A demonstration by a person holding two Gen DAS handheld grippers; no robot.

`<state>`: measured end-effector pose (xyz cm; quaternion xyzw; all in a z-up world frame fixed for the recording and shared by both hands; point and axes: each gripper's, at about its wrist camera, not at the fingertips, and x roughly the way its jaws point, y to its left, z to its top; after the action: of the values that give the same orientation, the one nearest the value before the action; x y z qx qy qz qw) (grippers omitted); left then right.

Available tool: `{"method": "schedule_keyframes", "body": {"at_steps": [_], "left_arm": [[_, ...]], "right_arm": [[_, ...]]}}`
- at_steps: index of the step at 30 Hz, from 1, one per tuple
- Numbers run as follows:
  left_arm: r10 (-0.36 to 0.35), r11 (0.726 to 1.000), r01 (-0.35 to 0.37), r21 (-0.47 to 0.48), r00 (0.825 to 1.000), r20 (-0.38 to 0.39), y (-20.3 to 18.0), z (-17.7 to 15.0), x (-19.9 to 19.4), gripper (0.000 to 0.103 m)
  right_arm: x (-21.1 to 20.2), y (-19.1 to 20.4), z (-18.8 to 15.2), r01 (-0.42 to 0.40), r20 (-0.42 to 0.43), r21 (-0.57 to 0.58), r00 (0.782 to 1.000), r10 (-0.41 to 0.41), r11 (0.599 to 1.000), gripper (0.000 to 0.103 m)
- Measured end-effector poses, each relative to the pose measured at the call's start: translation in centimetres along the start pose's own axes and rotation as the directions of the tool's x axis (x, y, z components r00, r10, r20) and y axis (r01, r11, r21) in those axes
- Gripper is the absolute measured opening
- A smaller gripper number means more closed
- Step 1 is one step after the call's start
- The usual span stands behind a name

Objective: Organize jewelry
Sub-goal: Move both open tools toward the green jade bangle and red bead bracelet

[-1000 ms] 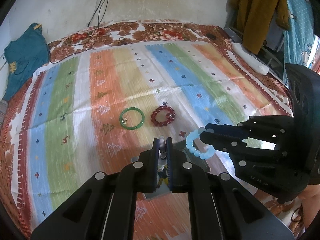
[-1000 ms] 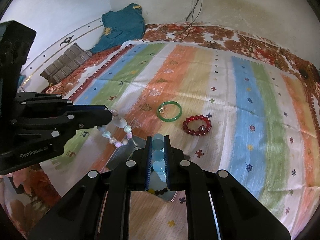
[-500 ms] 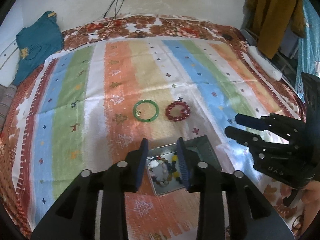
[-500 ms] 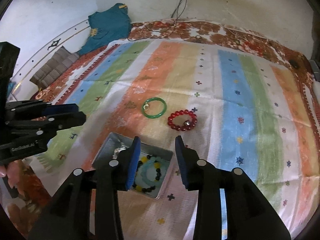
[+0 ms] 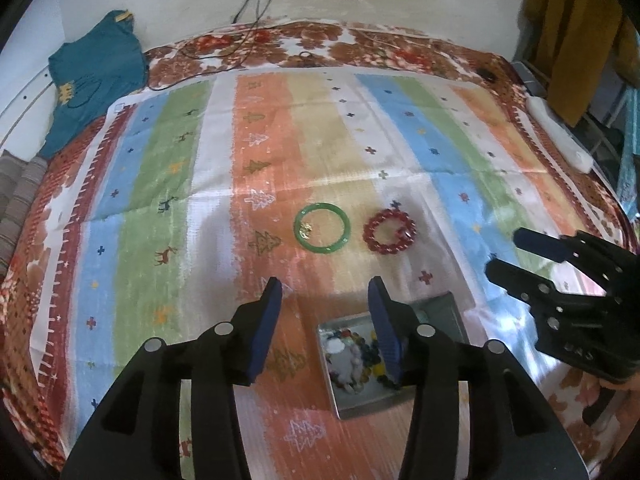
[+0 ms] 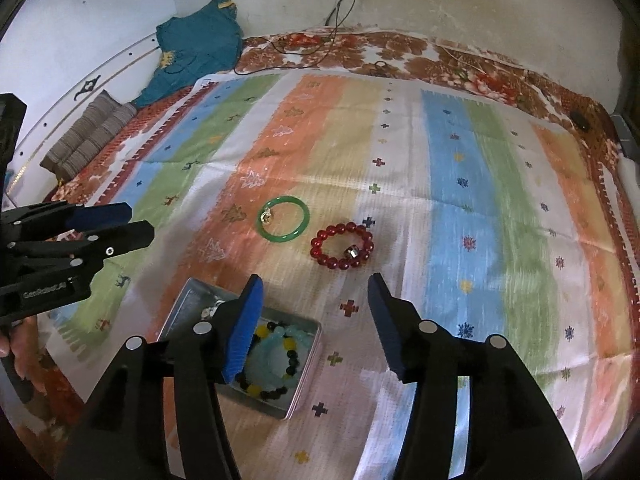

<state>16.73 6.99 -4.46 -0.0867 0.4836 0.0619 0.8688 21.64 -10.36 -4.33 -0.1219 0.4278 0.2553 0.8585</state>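
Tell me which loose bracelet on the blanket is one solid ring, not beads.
The green bangle, a smooth unbroken hoop with a small charm. The red bracelet to its right is strung from round beads.

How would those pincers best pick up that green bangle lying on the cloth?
The green bangle lies flat, so come straight down from above and pinch across its band, one finger inside the ring and one outside. Choose the plain stretch away from the small gold charm. The open right gripper is probably nearer.
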Motion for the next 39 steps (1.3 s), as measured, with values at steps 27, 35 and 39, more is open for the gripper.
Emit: {"method": "schedule_keyframes", "body": {"at_steps": [27,35,39], "left_arm": [[0.091,0.996,-0.090,0.024,0.994,-0.057,0.6,4.4,6.7,0.054],[0.075,0.997,-0.076,-0.006,0.993,-0.087,1.7,4.7,8.2,0.058],[0.078,0.997,-0.080,-0.016,0.992,-0.102,2.2,5.0,9.2,0.058]], "right_arm": [[5.0,-2.5,3.0,0.065,-0.041,0.042,0.997,-0.063,0.997,0.072],[6.6,-3.0,3.4,0.070,-0.066,0.052,0.996,-0.066,0.996,0.075],[7.6,-3.3,3.6,0.070,-0.083,0.060,0.994,-0.065,0.996,0.075]]}}
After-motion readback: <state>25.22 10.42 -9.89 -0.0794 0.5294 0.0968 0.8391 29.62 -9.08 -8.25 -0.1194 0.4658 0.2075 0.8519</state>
